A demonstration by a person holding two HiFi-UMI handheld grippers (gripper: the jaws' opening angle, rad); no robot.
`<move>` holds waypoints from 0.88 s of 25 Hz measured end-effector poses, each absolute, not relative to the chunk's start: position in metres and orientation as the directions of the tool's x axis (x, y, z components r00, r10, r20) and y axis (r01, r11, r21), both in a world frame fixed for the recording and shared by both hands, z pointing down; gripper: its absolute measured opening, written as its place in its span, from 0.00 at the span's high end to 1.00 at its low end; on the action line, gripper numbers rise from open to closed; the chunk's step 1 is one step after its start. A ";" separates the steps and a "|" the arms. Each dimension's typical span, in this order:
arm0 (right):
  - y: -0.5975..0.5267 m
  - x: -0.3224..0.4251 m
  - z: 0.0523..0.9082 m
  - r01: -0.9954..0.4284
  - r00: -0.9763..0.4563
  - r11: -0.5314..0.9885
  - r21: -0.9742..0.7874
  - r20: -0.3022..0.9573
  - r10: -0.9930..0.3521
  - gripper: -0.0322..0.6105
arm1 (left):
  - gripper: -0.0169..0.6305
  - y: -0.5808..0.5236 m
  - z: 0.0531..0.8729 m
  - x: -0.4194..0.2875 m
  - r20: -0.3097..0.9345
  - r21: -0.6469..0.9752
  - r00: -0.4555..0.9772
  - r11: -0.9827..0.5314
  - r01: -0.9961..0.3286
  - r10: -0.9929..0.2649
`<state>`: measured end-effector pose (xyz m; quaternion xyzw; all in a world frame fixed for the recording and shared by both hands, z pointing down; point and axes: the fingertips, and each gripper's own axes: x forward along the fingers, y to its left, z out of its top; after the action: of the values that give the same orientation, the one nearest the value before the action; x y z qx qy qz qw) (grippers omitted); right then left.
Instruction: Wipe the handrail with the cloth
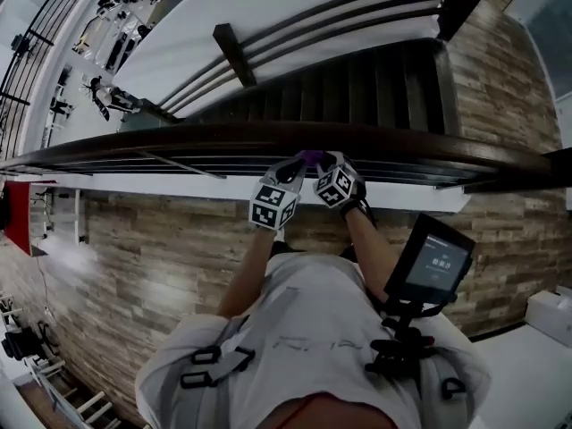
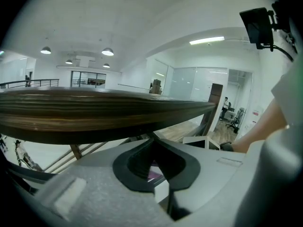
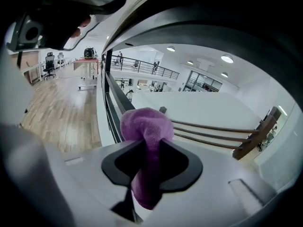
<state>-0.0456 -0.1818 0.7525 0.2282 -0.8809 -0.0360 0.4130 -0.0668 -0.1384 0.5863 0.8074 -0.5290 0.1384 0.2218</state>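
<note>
**Cloth's pinched, rail's right there, but that grip looks sketchy**

Right gripper [image 3: 150, 143] has its jaws clamped on the purple cloth [image 3: 147, 124]. A fat wad pokes out past the tips and the tail hangs back toward the camera. Left gripper [image 2: 151, 143] has its jaws pressed together at the tips, tucked just under the rail [image 2: 94, 115]. A purple sliver shows low in its gap, but I can't tell if it's actually gripping that.

In the head view both grippers meet dead centre, at the near edge of the dark wooden rail that runs left to right across the middle. Stairs [image 1: 357, 83] drop away behind it, in the upper half.

My worries from here:
- It's a narrow pinch, so drag along the wood could yank the cloth free and send it down the stairs.
- If the wad slips aside, bare jaw scrapes the rail.
- The grippers are so close together they could knock each other.
</note>
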 end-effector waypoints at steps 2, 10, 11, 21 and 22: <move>-0.188 -0.025 0.750 -0.417 -0.550 0.880 0.228 0.707 -0.444 0.80 | 0.98 -0.143 0.587 -0.051 0.462 0.212 0.432 -0.377 -0.902 -0.775; -0.219 0.051 0.740 -0.647 -0.543 0.762 0.044 0.674 -0.501 0.80 | 0.98 -0.160 0.594 0.010 0.479 0.218 0.532 -0.493 -0.843 -0.698; -0.224 0.065 0.739 -0.676 -0.534 0.737 0.031 0.668 -0.518 0.80 | 0.98 -0.162 0.594 0.020 0.480 0.217 0.545 -0.509 -0.833 -0.688; -0.254 0.160 0.736 -0.788 -0.449 0.613 0.052 0.633 -0.631 0.80 | 0.98 -0.173 0.603 0.102 0.492 0.230 0.641 -0.623 -0.748 -0.589; -0.257 0.166 0.734 -0.800 -0.436 0.597 0.055 0.629 -0.643 0.80 | 0.98 -0.174 0.604 0.106 0.492 0.232 0.649 -0.631 -0.741 -0.580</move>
<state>0.1660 -0.2573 0.7344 0.4306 -0.8380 0.1265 0.3104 0.1058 -0.1735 0.6040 0.8829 -0.3741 0.1892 0.2116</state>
